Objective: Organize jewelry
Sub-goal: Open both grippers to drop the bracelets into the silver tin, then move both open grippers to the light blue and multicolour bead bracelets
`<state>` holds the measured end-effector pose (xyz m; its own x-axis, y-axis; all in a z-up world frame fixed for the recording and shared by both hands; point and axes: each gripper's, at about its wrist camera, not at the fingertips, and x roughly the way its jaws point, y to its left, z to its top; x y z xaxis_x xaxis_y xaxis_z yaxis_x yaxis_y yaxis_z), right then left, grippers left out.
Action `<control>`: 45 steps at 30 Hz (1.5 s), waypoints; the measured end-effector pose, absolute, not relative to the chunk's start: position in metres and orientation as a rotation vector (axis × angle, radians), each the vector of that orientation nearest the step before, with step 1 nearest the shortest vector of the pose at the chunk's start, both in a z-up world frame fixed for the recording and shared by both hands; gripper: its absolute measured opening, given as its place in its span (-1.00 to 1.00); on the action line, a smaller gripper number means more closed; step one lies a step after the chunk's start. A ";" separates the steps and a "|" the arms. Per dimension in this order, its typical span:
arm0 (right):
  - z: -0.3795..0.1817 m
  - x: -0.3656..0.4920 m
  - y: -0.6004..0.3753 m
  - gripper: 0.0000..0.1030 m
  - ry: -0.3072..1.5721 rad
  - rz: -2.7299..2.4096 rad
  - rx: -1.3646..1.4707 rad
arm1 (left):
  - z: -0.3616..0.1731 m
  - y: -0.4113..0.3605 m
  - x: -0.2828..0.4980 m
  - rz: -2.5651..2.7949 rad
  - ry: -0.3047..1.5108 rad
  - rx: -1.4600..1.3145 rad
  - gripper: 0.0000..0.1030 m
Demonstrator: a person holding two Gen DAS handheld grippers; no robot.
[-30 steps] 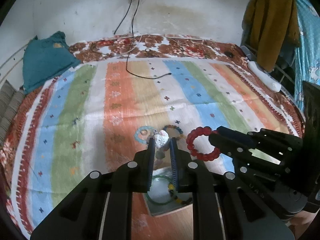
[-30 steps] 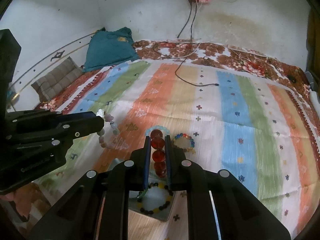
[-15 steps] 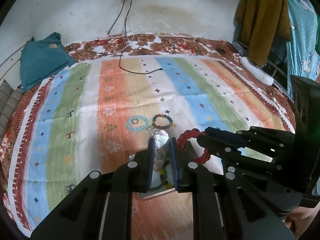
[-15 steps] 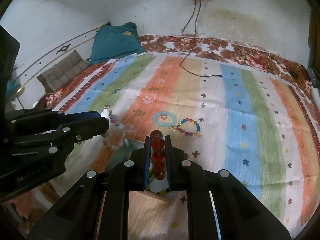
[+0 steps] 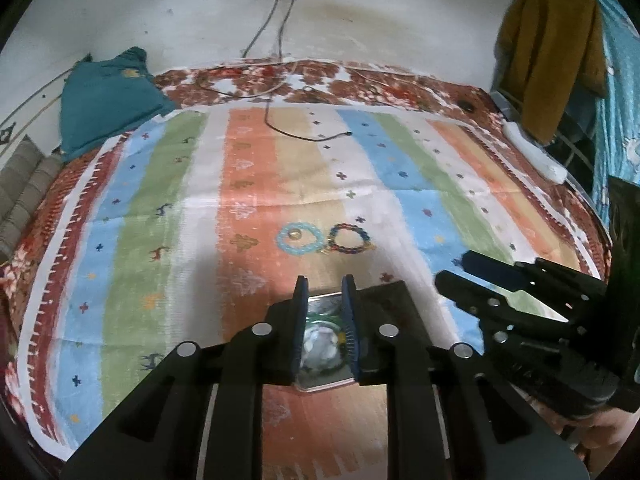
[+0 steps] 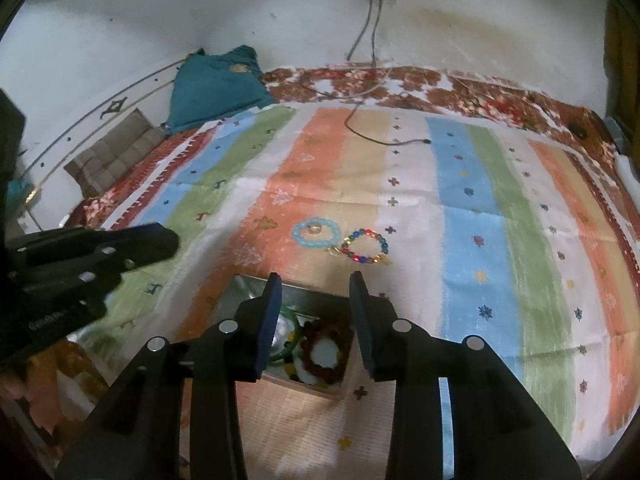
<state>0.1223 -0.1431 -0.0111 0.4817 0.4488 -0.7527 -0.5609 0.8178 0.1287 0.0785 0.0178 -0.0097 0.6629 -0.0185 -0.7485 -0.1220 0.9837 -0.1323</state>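
Observation:
A small open box (image 6: 240, 288) lies on the striped bedspread and holds several bracelets. A red bead bracelet (image 6: 326, 350) and a green one (image 6: 294, 322) lie in it. In the left wrist view a pale stone bracelet (image 5: 320, 342) lies in the box (image 5: 324, 384) between my left gripper's fingers. My left gripper (image 5: 324, 284) is open above the box and holds nothing. My right gripper (image 6: 316, 280) is open wide above the box and empty. A light blue bracelet (image 6: 316, 232) and a multicoloured bead bracelet (image 6: 366, 246) lie on the bedspread beyond the box.
A black cable (image 5: 304, 132) trails across the far bedspread from a wall socket. A teal cushion (image 5: 108, 96) lies at the far left. Clothes (image 5: 552, 52) hang at the far right, and a white object (image 5: 536, 156) lies at the right edge.
Both grippers moved down over the box and opened. The left let go of the pale stone bracelet and the right let go of the red bracelet; both now lie in the box.

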 end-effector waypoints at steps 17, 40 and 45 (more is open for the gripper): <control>-0.018 0.142 -0.143 -0.14 0.898 0.544 -0.173 | -0.016 0.027 0.094 0.108 0.886 -0.163 -0.24; -0.030 0.188 -0.132 0.42 0.948 0.479 -0.206 | -0.046 0.045 0.163 0.152 1.015 -0.125 0.26; -0.034 0.203 -0.133 0.44 0.972 0.473 -0.188 | -0.051 0.051 0.173 0.187 1.025 -0.107 0.37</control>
<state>0.2034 -0.1330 -0.0335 0.4719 0.3007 -0.8288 -0.4662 0.8830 0.0549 0.1726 0.0510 -0.0508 0.5050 0.1045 -0.8568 -0.2043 0.9789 -0.0010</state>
